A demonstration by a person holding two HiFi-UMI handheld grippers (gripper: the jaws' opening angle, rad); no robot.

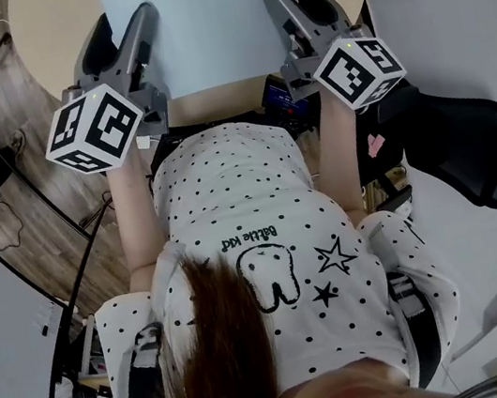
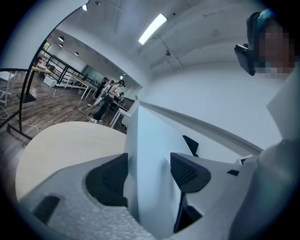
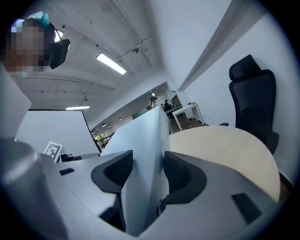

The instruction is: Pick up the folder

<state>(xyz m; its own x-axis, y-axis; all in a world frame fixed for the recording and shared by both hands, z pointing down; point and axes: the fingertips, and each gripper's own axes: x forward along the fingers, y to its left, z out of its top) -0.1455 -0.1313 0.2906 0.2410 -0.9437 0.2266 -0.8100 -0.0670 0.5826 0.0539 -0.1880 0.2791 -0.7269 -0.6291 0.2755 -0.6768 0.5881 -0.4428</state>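
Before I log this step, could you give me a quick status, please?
Left gripper shut on folder. Right gripper likewise. Folder held between both, over table. Nothing in the way.

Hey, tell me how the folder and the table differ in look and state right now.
Colour: the folder is pale blue, the table light wood-toned. Shape: the folder is thin and straight-edged, the table round-edged. State: the folder is clamped in the left tongs and the right tongs; the table is gripped by neither. Both have plain, unmarked surfaces.
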